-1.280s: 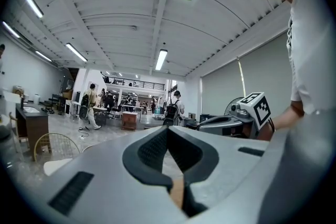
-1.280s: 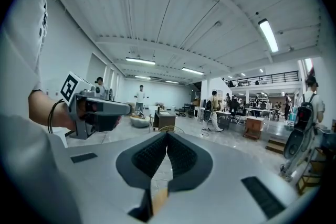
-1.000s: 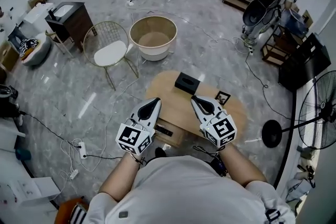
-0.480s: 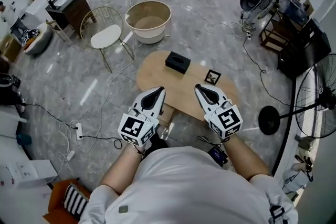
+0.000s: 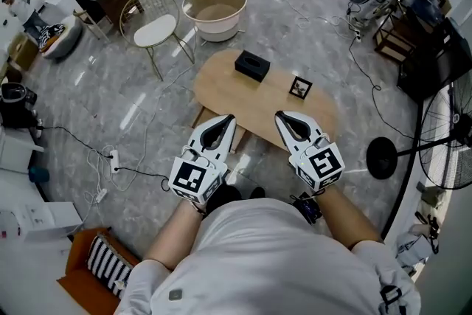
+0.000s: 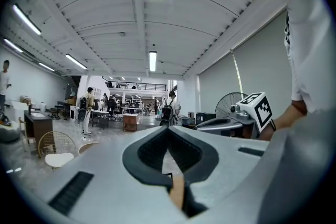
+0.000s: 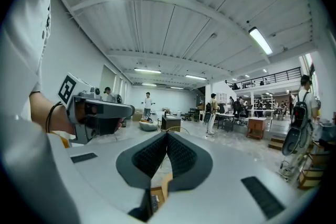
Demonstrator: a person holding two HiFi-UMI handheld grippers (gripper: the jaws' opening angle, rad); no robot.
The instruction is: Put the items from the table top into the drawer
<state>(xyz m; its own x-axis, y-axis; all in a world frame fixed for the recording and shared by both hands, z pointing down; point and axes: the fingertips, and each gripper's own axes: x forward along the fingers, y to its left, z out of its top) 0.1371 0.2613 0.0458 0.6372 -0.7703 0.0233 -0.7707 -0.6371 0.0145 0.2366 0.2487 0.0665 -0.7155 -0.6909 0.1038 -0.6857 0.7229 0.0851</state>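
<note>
**Both hand-held grippers empty, two items waiting on the surface**

Starting at the left, a trailing cable (image 5: 125,170) is lying across the floor near the person's feet, and it is a real trip risk on any step toward the work.

The left hand-held gripper (image 5: 226,120) is hovering over the near edge of the oval wooden surface (image 5: 228,92), jaws pressed together on nothing. Just below its tip a pale wooden piece is peeking out. That is probably the drawer (image 5: 239,143), though it is mostly hidden.

Further back, the black box (image 5: 252,65) is sitting on the surface, well apart from either tip. It looks broad for these jaws, so a shallow pinch could let it slip.

To its right the small picture frame (image 5: 300,88) is standing propped up, and a careless sweep could knock it flat.

The right hand-held gripper (image 5: 283,117) is likewise closed tight and carrying nothing. Both pairs of jaws need to spread before any grab, or they will simply shove the items along.
</note>
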